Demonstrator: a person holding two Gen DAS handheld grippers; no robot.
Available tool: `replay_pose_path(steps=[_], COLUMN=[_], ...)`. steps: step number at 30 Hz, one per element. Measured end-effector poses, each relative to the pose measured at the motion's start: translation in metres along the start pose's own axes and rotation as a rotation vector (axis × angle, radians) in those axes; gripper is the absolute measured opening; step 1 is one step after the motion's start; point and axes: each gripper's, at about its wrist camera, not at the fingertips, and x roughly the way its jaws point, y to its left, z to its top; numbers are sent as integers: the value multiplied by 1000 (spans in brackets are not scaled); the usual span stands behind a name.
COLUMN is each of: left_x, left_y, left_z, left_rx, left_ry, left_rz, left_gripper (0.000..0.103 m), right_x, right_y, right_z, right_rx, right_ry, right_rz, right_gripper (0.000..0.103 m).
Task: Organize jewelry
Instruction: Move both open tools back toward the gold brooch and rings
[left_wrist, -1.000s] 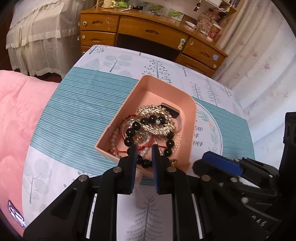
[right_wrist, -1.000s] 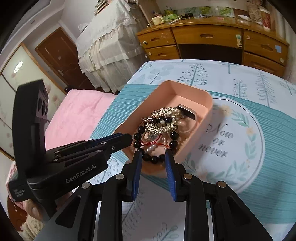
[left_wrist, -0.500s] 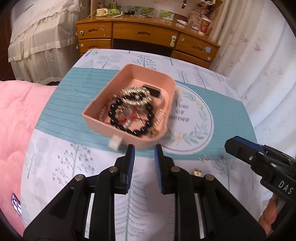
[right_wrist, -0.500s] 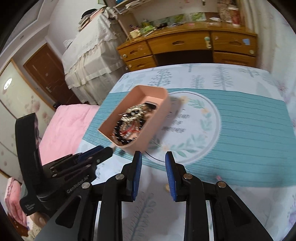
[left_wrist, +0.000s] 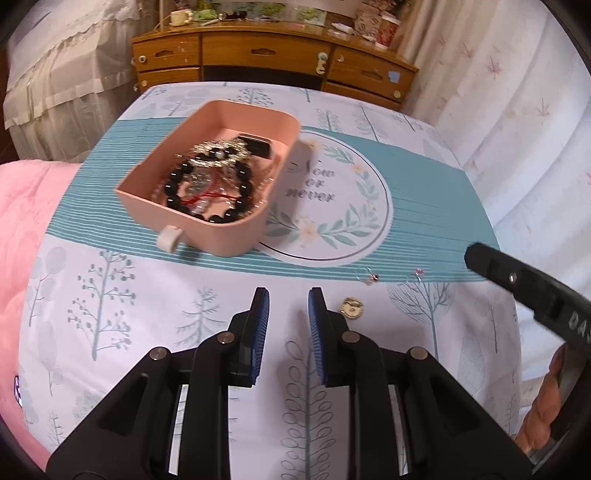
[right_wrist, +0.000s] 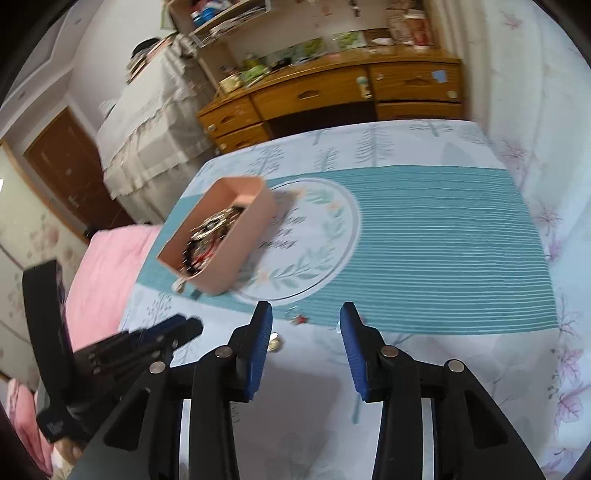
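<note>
A pink box (left_wrist: 236, 236) holds a black bead bracelet (left_wrist: 242, 177), a gold chain piece and other jewelry. It also shows in the right wrist view (right_wrist: 251, 236). On the cloth lie a small gold ornament (left_wrist: 351, 307), a red-bead earring (left_wrist: 371, 278) and a pink-bead earring (left_wrist: 418, 273). My left gripper (left_wrist: 288, 325) is open and empty, near side of the box, just left of the ornament. My right gripper (right_wrist: 306, 332) is open and empty above the earrings (right_wrist: 300, 319); the ornament (right_wrist: 274, 343) lies by its left finger.
The table wears a white and teal cloth with a round "Now or never" print (left_wrist: 325, 206). A pink quilt (left_wrist: 18, 229) lies at the left. A wooden desk (left_wrist: 273, 55) with clutter stands behind. White curtains (left_wrist: 517, 110) hang at the right.
Both grippers have pulled back from the pink box toward the near edge of the table. The right gripper's jaws have opened wider. The loose ornament and earrings have come into view.
</note>
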Motion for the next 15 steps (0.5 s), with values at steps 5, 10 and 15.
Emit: replay_pose_path(steps=[5, 10, 15], left_x=[19, 40, 51], left_y=[-13, -25, -38], left_z=[-2, -9, -12], left_rx=[31, 66, 105], left_ry=[42, 90, 111], left_rz=[-23, -53, -81], left_gripper=[19, 19, 19], right_x=[11, 24, 40], right_y=[-27, -44, -48], right_z=[2, 1, -1], right_rx=[70, 87, 72], right_ry=[18, 28, 46], right_rz=[-1, -25, -50], right_gripper=[39, 39, 39])
